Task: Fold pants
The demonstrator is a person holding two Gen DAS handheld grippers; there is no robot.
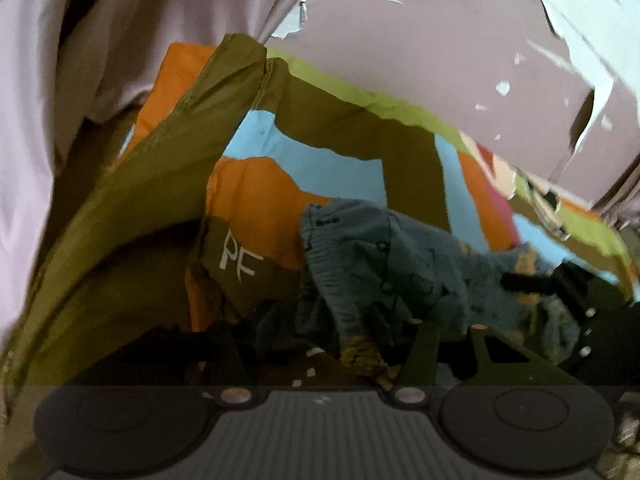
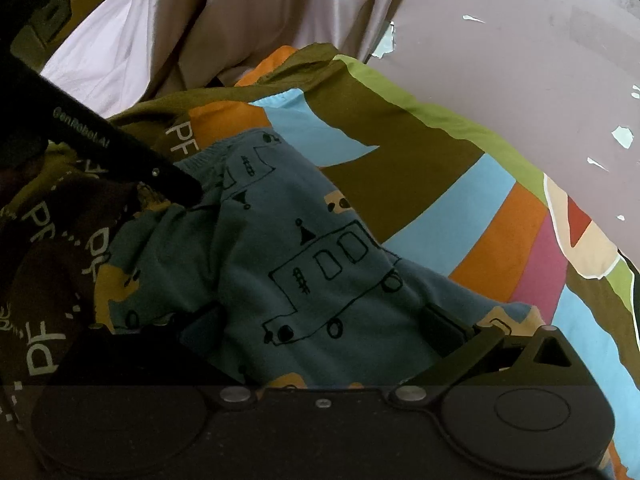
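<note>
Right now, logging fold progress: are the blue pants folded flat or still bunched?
Still bunched. The blue pants lie rumpled on the striped bedspread, creased near the waistband, no tidy fold.

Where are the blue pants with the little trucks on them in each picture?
Left wrist view: the blue pants are bunched up at lower centre-right, just past the tool.
Right wrist view: the blue pants fill the centre, truck drawings showing.
Shared landmark: the colourful striped sheet under them.
</note>
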